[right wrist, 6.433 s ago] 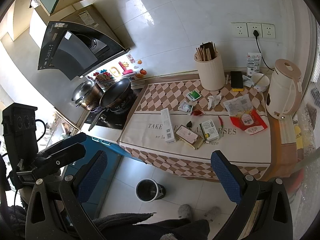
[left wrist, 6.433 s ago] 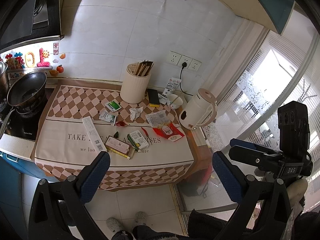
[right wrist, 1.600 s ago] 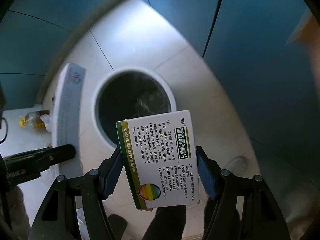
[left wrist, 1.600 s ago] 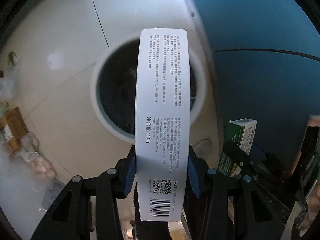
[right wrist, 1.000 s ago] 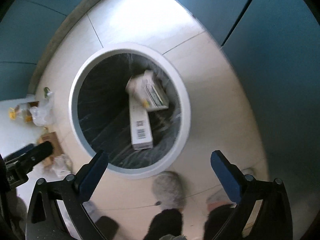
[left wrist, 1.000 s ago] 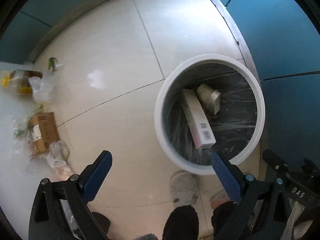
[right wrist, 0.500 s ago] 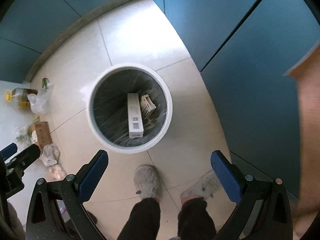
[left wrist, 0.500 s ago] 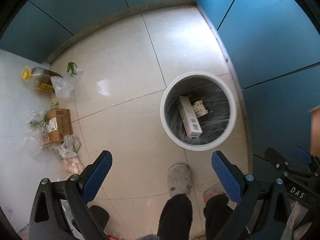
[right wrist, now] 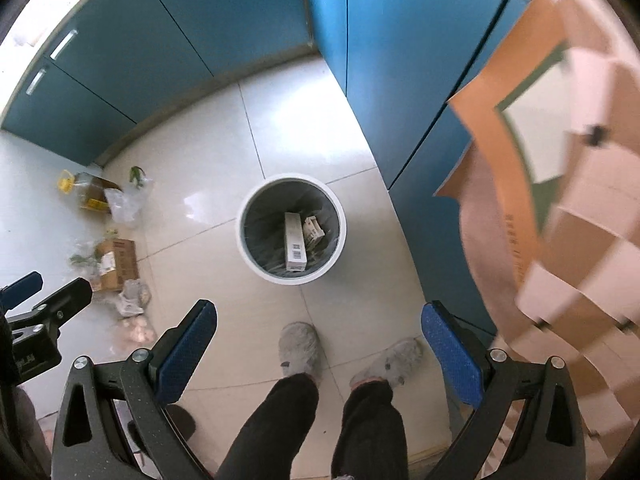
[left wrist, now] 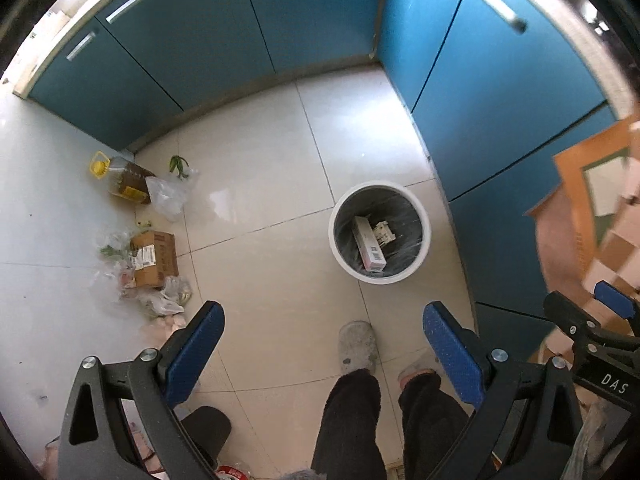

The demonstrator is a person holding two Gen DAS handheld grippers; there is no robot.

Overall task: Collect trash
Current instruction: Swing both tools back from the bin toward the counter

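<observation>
A white round trash bin (left wrist: 380, 276) with a dark liner stands on the tiled floor below me; it also shows in the right wrist view (right wrist: 290, 278). Inside lie a long white box (left wrist: 368, 244) and a smaller box (left wrist: 383, 233), seen too in the right wrist view as the long box (right wrist: 295, 246) and the small box (right wrist: 314, 232). My left gripper (left wrist: 320, 354) is open and empty, high above the floor. My right gripper (right wrist: 320, 350) is open and empty, at a similar height.
Blue cabinet doors (left wrist: 224, 32) run along the back and right. A checked tablecloth edge (right wrist: 560, 184) hangs at right. An oil bottle (left wrist: 124, 180), plastic bags and a cardboard box (left wrist: 154, 254) lie at left. The person's slippered feet (right wrist: 300, 346) stand near the bin.
Both grippers let their boxes fall into the bin, opened, and have risen well above it; the bin now looks smaller and the tablecloth edge has come into view.
</observation>
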